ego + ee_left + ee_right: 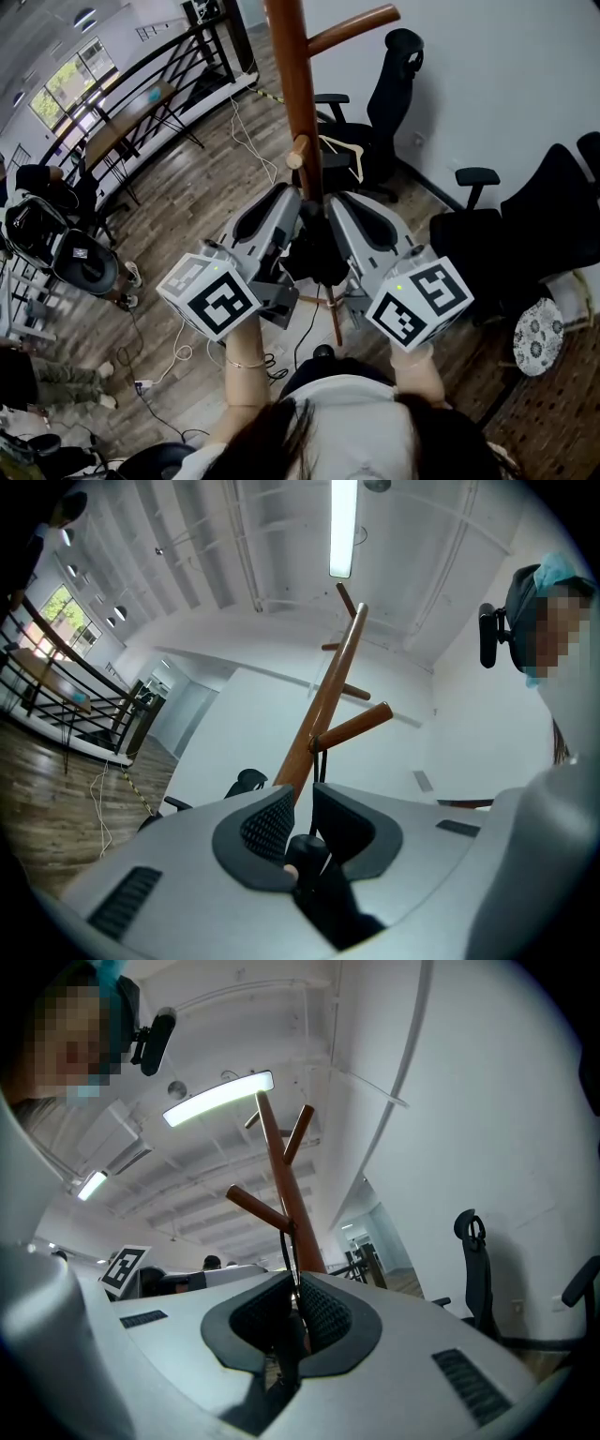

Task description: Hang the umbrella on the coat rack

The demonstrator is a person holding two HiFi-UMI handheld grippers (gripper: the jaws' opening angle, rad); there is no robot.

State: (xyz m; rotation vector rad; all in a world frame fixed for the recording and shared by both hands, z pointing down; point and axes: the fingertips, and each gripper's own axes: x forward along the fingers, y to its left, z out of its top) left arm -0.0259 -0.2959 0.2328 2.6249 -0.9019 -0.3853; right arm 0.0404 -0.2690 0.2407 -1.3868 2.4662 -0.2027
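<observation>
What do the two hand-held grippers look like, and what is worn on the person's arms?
The left hand-held gripper and right hand-held gripper are smooth grey moulded shells with black dimpled jaw pads. Each carries a white cube printed with black square markers: left cube, right cube. A thin bracelet circles the left wrist; the top is white, the forearms unsleeved.

Left gripper (284, 199) and right gripper (339, 201) side by side, tips close against the coat rack (294, 84) pole. Dark bundle between them, probably the umbrella (317, 251). Short peg (298, 152) just above. Black office chair (386, 103) behind, near the wall.
</observation>
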